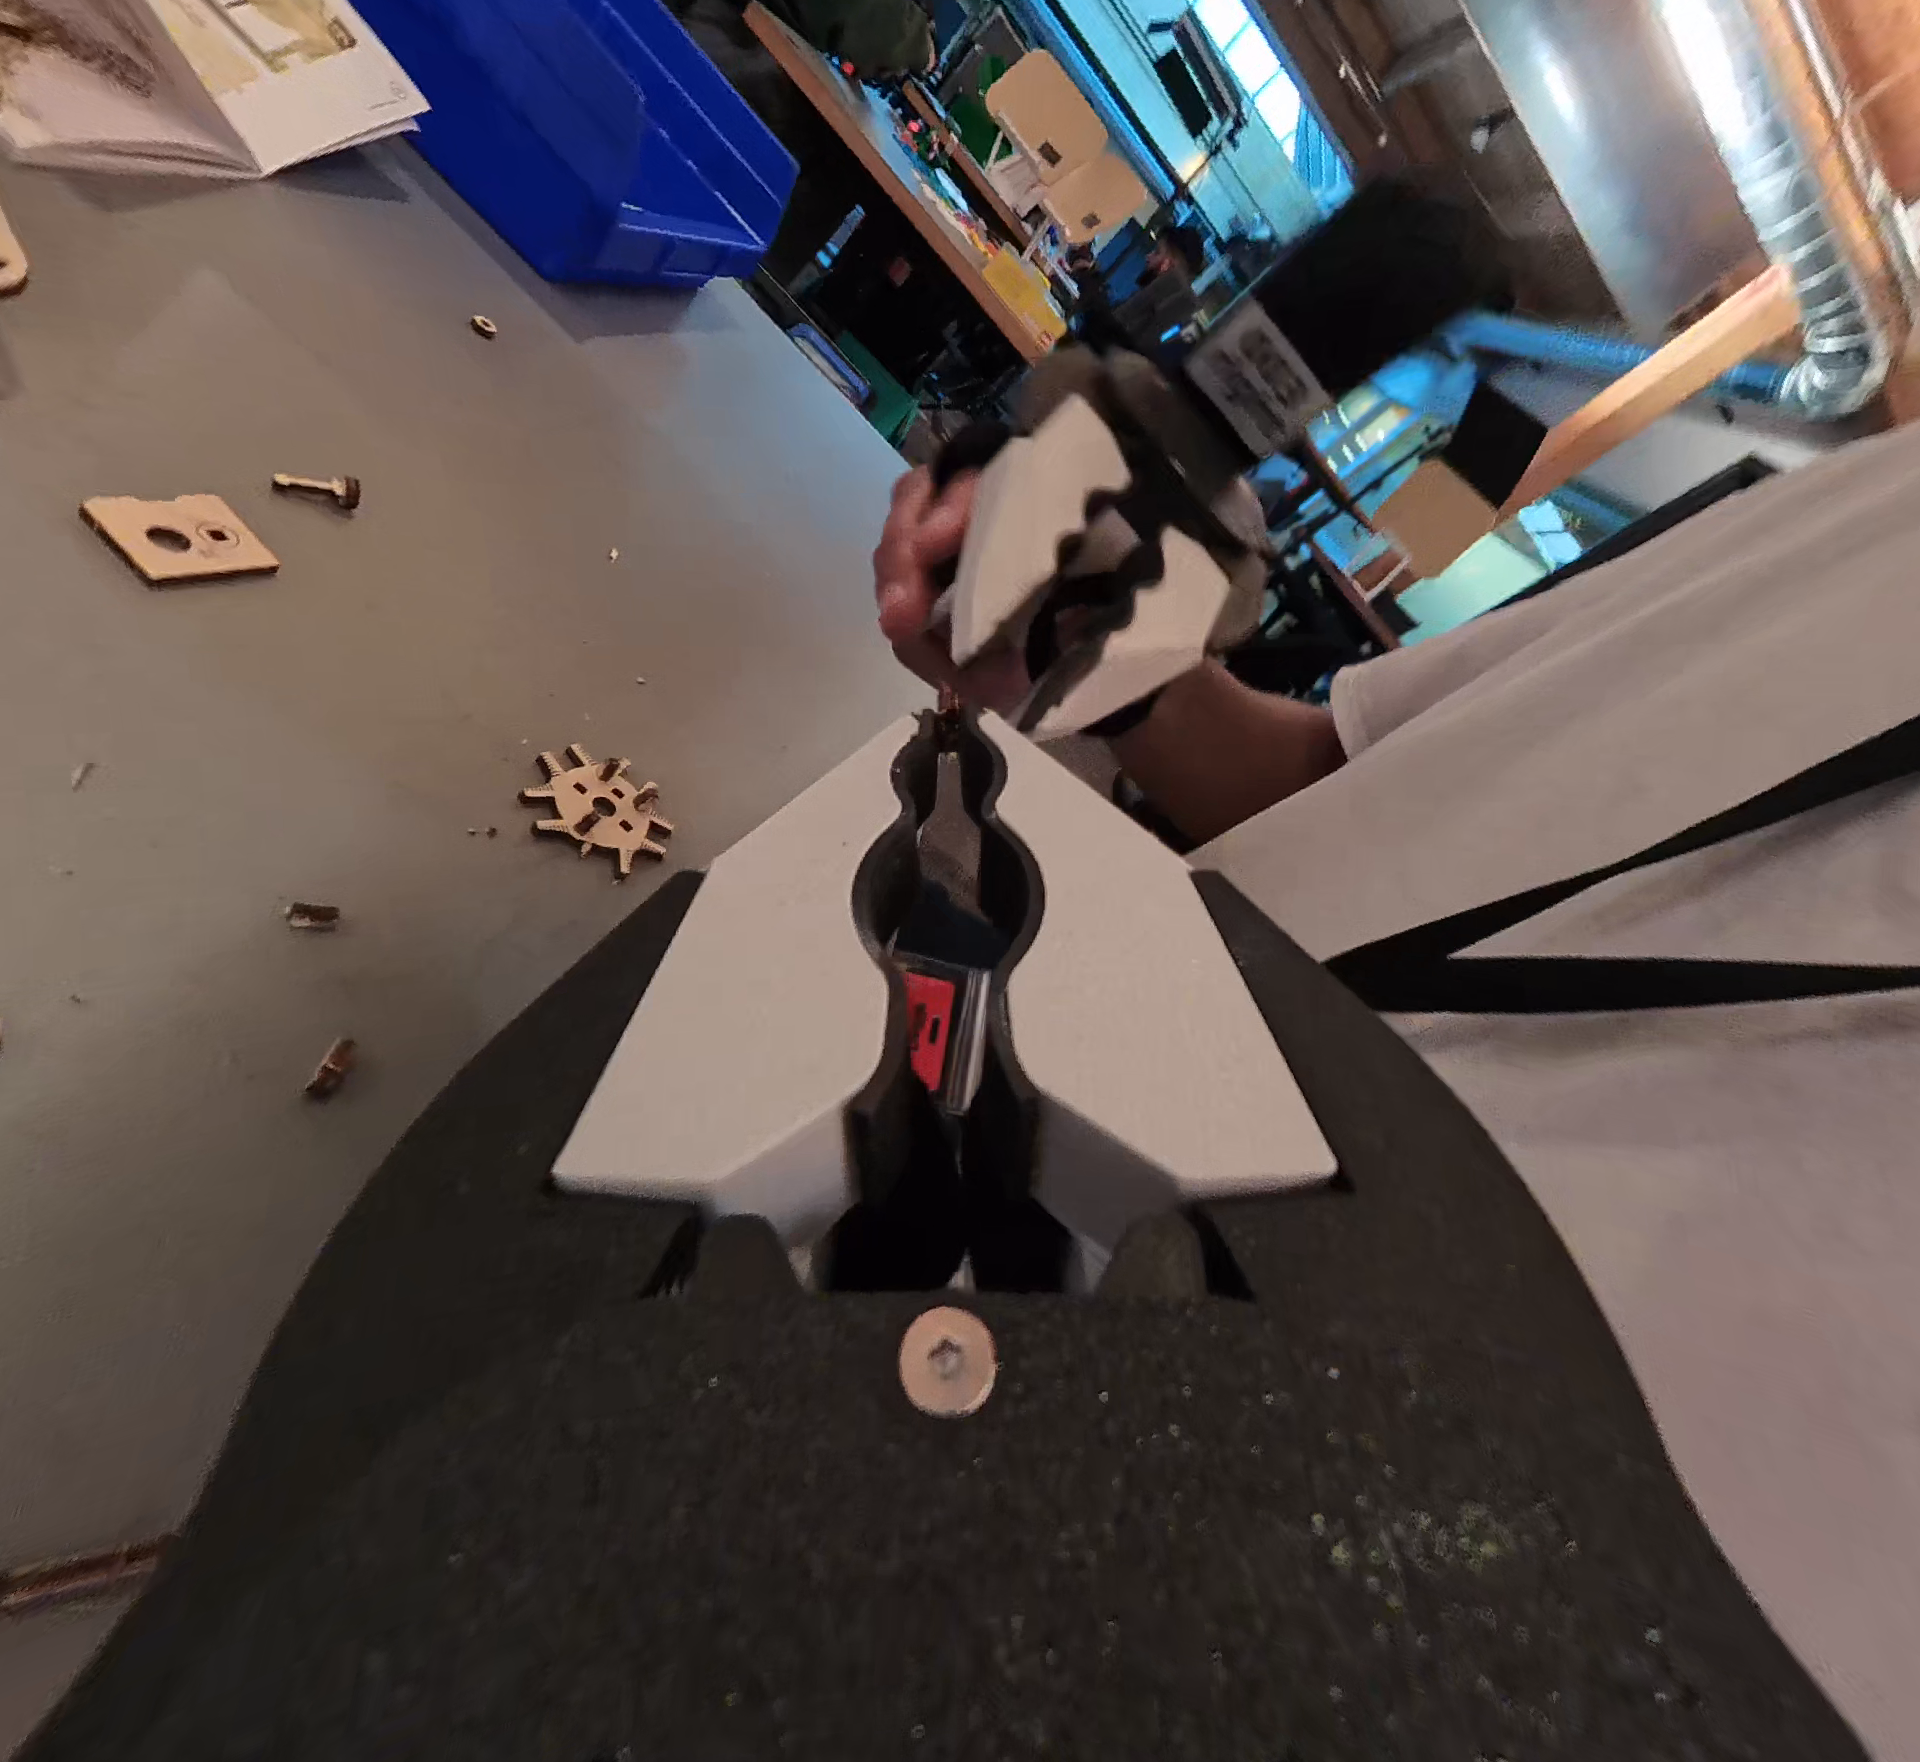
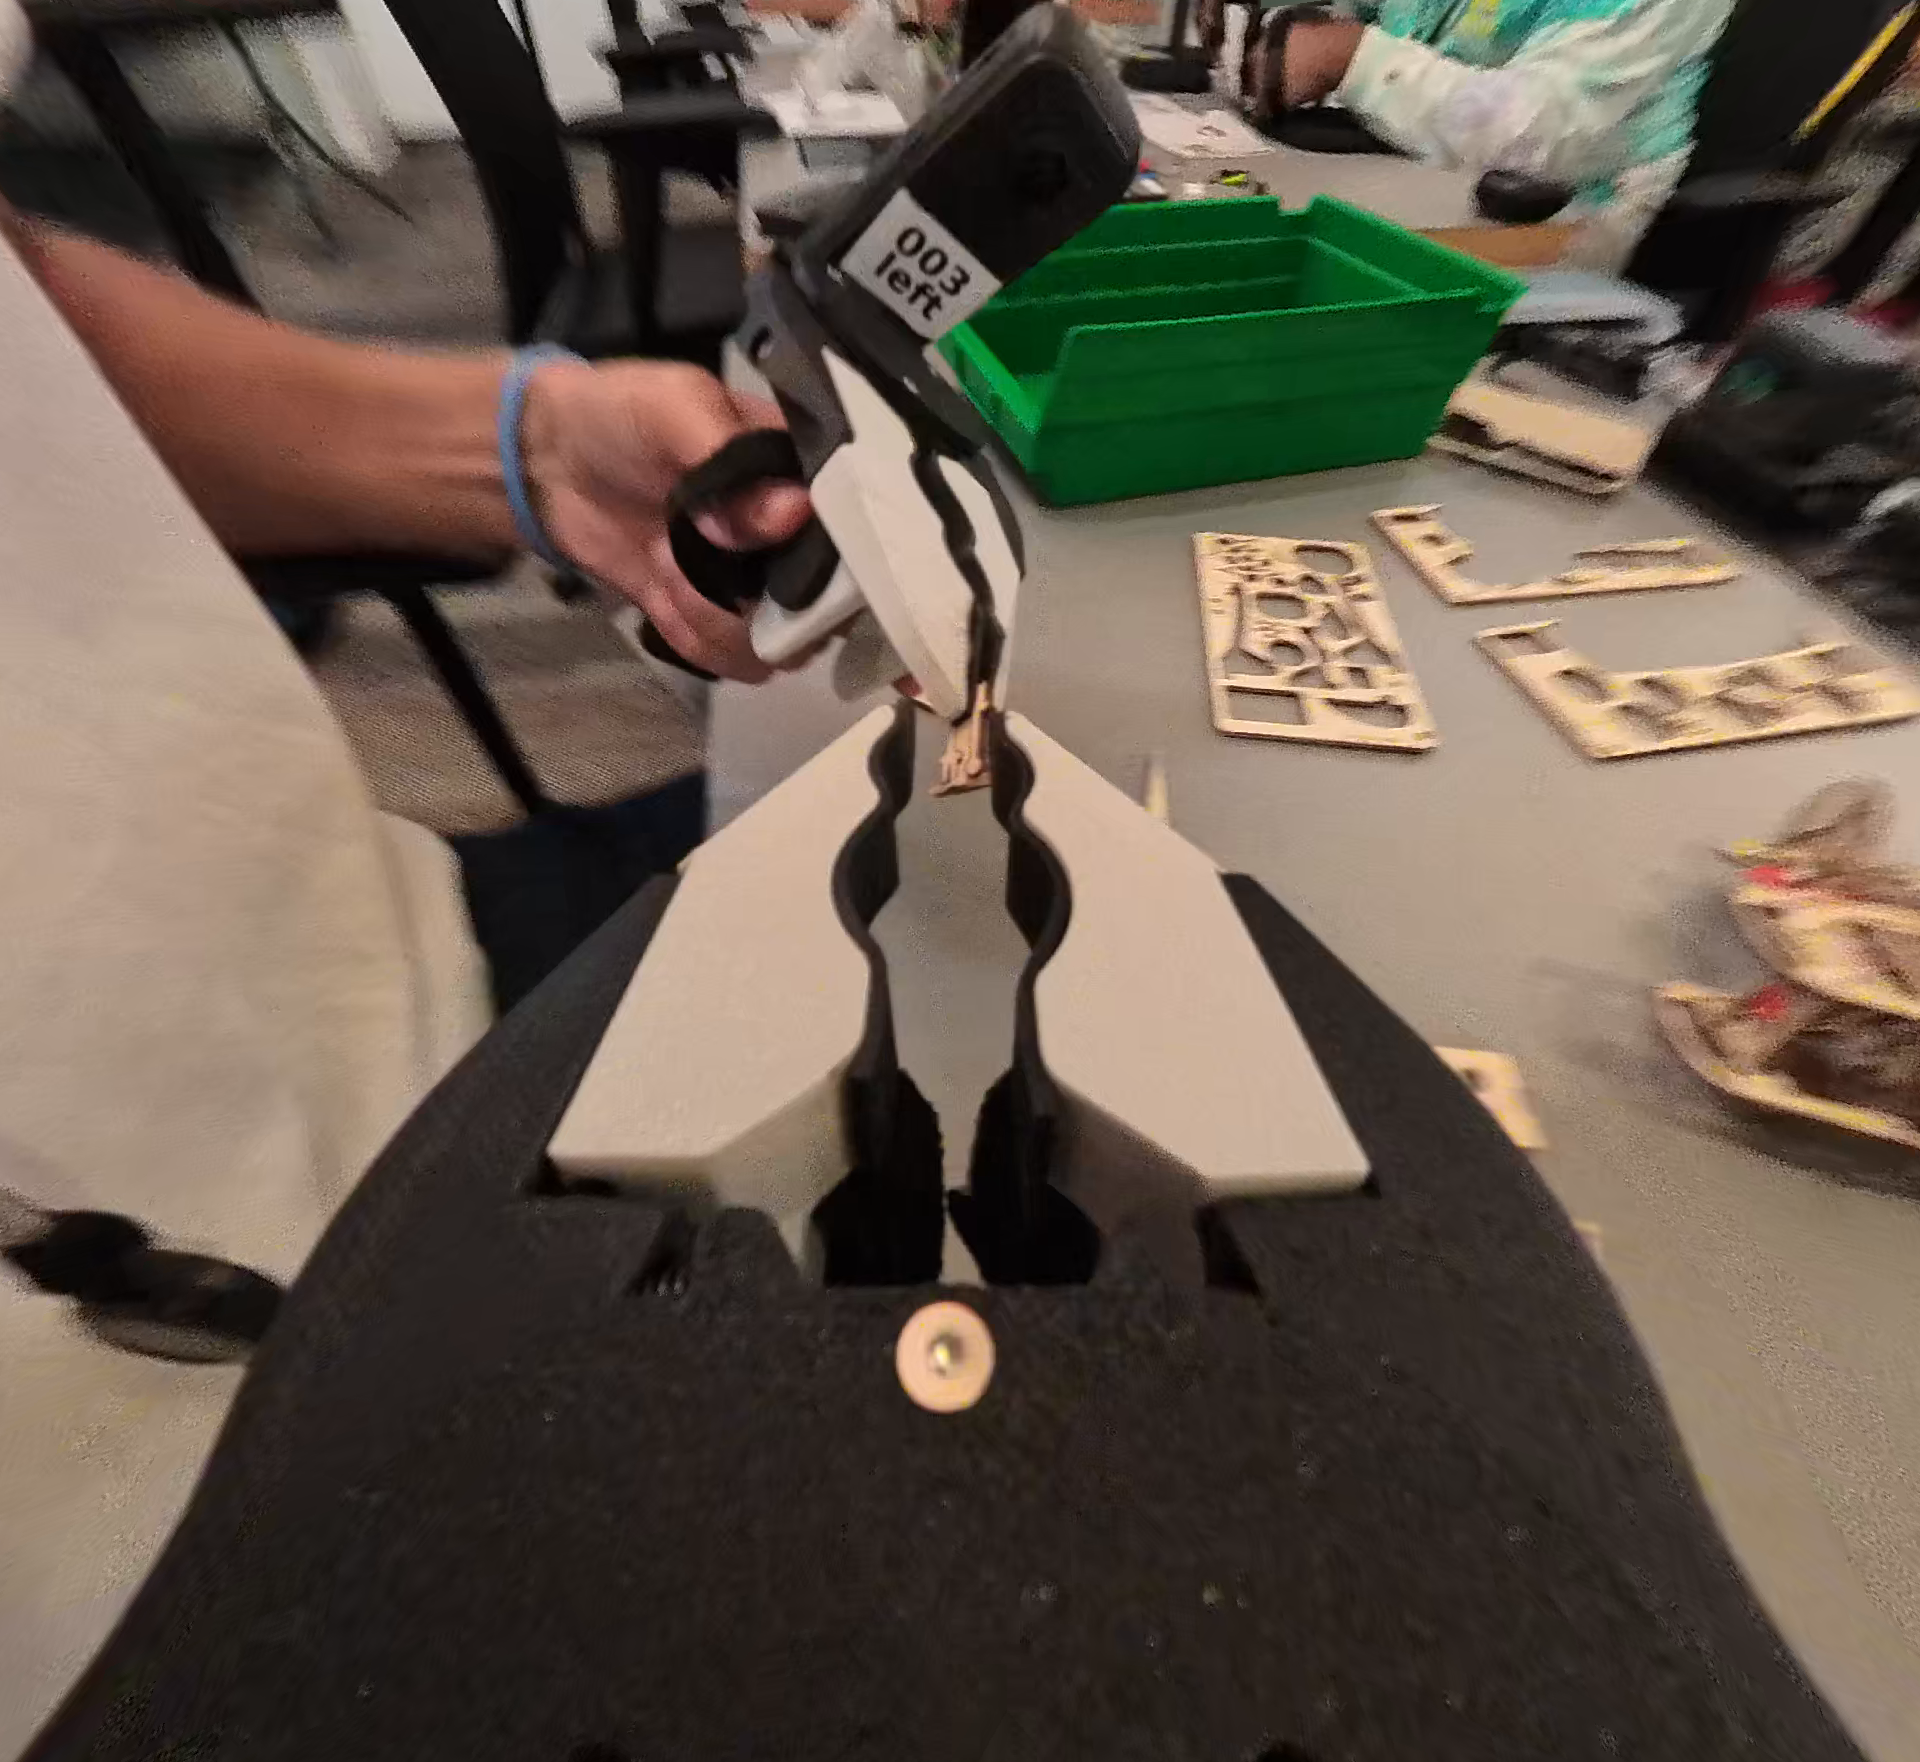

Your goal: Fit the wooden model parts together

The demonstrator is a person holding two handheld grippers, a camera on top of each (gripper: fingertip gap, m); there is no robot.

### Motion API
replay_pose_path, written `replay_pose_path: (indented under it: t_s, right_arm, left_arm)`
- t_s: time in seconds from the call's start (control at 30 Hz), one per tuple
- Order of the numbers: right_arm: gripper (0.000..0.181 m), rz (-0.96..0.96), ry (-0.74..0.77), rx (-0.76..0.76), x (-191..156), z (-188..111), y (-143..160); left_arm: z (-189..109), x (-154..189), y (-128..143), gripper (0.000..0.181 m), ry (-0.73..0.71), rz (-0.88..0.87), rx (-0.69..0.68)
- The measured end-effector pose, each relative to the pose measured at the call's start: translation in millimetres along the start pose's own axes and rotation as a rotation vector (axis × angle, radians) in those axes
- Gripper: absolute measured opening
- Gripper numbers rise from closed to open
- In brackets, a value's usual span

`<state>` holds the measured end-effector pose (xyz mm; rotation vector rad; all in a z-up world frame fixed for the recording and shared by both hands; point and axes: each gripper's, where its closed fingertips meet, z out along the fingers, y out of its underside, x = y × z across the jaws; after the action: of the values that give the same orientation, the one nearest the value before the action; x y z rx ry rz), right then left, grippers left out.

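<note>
Between the two sets of fingers, above the table [image 2: 1351, 933], a small wooden part [image 2: 966, 744] is pinched at the tips of the left gripper [image 1: 948, 725], which also clamps a dark tool with a red label [image 1: 935, 1037]. The right gripper [image 2: 951, 736] is spread around the part's free end, apparently without contact. Risk: closing off-centre could twist the part from its shallow pinch. Farther left lie a toothed wooden wheel [image 1: 597, 808] and a flat plate [image 1: 179, 538], well apart.
</note>
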<state>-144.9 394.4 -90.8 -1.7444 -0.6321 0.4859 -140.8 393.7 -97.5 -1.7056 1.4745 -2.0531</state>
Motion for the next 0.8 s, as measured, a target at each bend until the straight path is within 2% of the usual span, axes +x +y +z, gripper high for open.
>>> replay_pose_path:
  t_s: [0.07, 0.13, 0.3, 0.4, 0.53, 0.8]
  right_arm:
    - [0.016, 0.162, -0.097, 0.044, -0.7, -2.4, -5.7]
    - [0.015, 0.237, -0.164, 0.058, -4.3, -2.7, -6.7]
    - [0.000, 0.313, -0.264, 0.091, -13.9, -5.0, -7.4]
    - [0.001, 0.354, -0.312, 0.103, -17.1, -6.9, -7.4]
    - [0.011, 0.416, -0.376, 0.124, -19.5, -10.2, -9.1]
    - [0.002, 0.404, -0.379, 0.112, -21.9, -9.2, -7.4]
  left_arm:
    - [-0.3, 5.9, 1.7, 0.000, 0.001, 0.068, -0.021]
    - [1.3, 14.4, 4.3, 0.000, 0.018, 0.126, -0.038]
    - [4.1, 22.6, 7.0, 0.000, 0.029, 0.181, -0.055]
    - [5.3, 26.4, 9.8, 0.000, 0.043, 0.203, -0.070]
    - [4.3, 31.2, 7.4, 0.001, 0.054, 0.233, -0.056]
    - [4.3, 33.1, 4.0, 0.000, 0.058, 0.236, -0.031]
